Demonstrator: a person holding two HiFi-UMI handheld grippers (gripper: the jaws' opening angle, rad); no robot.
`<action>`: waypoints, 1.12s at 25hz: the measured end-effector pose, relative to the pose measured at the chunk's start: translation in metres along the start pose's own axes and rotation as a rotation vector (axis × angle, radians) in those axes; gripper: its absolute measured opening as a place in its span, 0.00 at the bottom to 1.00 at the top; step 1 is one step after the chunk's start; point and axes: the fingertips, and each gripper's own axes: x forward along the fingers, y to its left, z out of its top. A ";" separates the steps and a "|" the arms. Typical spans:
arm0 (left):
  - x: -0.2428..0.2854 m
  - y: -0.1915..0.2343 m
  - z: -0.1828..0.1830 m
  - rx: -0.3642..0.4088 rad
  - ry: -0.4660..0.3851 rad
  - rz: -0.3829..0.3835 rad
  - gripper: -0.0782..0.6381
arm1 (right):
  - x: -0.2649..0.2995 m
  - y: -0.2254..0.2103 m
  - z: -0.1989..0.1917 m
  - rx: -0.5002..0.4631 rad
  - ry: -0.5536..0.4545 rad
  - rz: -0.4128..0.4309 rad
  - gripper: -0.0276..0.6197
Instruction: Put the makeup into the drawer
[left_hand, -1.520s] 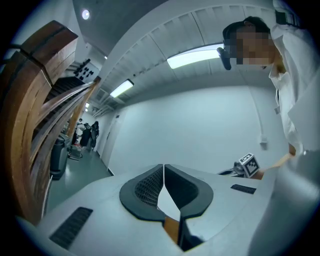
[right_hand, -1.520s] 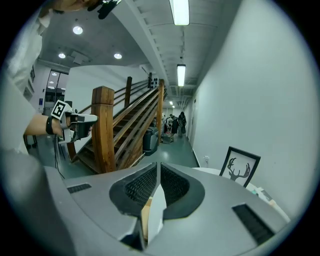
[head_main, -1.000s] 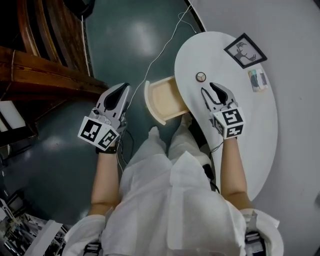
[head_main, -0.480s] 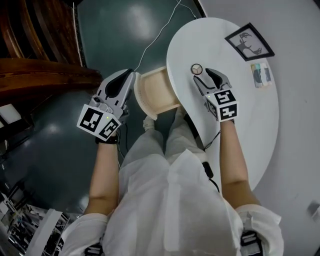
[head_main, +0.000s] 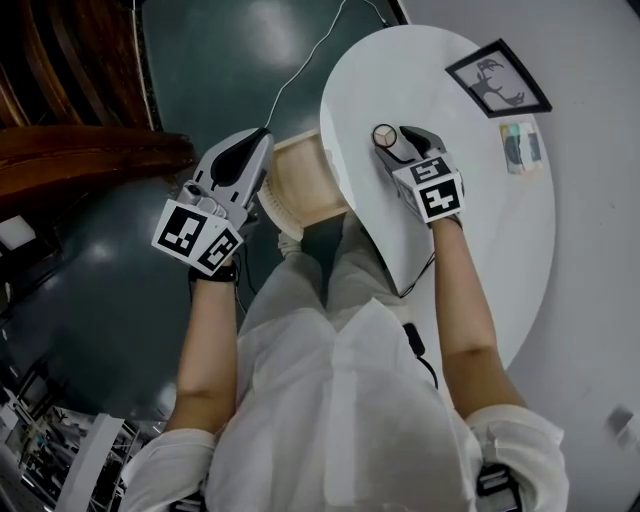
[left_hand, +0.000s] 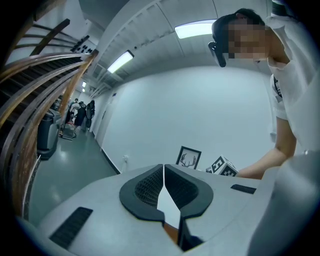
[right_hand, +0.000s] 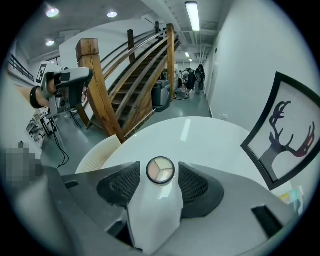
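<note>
Pickup is in hand: the right gripper (head_main: 395, 142), whose fingers have just been opening and stand released, brackets the round makeup compact (head_main: 384, 135) on the white desk (head_main: 470, 230) just beside the open drawer (head_main: 300, 185), so closing on it seems next; the left gripper (left_hand: 164, 176), fingers clenched empty, hovers at the drawer's front.

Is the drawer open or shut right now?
Open. The drawer sticks out from under the edge of the white table, and its pale inside shows in the head view.
</note>
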 end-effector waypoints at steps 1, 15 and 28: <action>0.003 0.000 -0.002 0.000 0.003 -0.002 0.14 | 0.003 -0.001 -0.002 -0.002 0.014 0.001 0.38; 0.007 0.002 -0.010 -0.014 0.008 -0.006 0.14 | 0.027 0.001 -0.013 -0.059 0.121 0.001 0.39; -0.009 0.011 -0.013 -0.030 -0.006 0.012 0.14 | 0.030 0.004 -0.010 -0.118 0.186 -0.004 0.36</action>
